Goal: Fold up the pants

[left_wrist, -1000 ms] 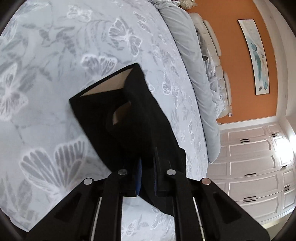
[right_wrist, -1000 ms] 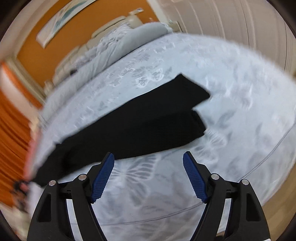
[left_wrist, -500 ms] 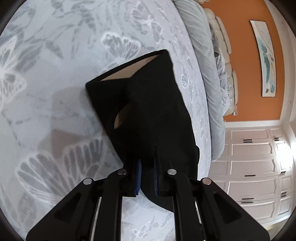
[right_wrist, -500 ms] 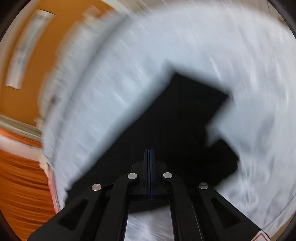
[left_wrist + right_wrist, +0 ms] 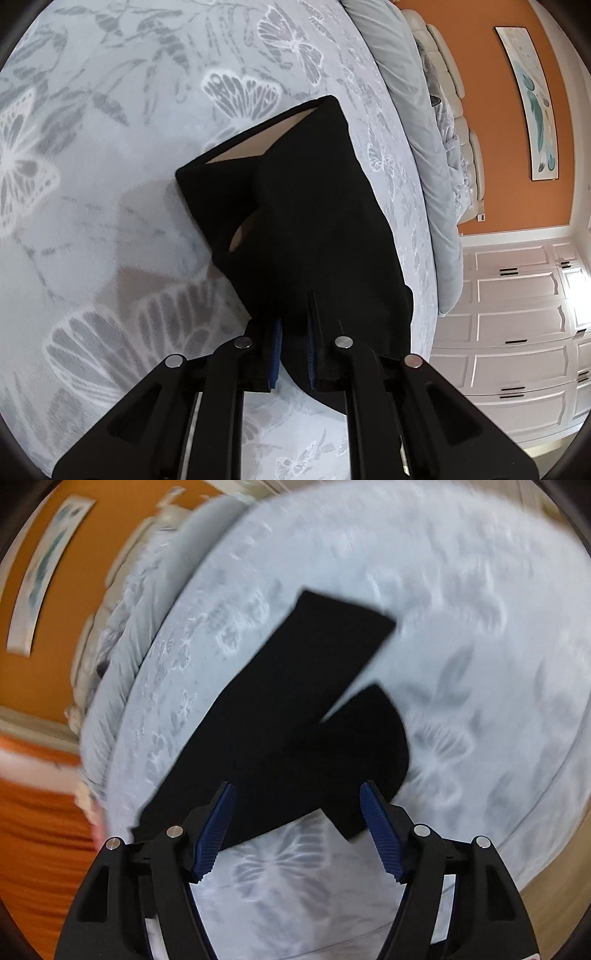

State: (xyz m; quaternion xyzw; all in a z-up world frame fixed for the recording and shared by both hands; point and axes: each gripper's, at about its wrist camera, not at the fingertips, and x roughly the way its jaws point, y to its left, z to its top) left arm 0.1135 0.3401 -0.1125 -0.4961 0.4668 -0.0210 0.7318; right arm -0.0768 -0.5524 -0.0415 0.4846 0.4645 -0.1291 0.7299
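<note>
Black pants (image 5: pixel 317 229) lie on a pale grey bed cover with butterfly print (image 5: pixel 110 184). In the left wrist view my left gripper (image 5: pixel 293 354) is shut on a fold of the pants near their waist, whose tan lining shows at the far edge. In the right wrist view, which is motion-blurred, the pants (image 5: pixel 295 720) lie spread with the two legs (image 5: pixel 332 635) pointing away. My right gripper (image 5: pixel 297 830) is open and empty above their near edge.
A grey duvet roll (image 5: pixel 417 129) and pillows lie along the bed's far side by an orange wall (image 5: pixel 498 110) with a picture. White cabinets (image 5: pixel 517 314) stand beyond the bed edge. An orange curtain (image 5: pixel 33 830) is at the left.
My right gripper was open, shut half a second ago, and is open again while moving fast over the pants. My left gripper keeps its grip; the pants have shifted slightly in view.
</note>
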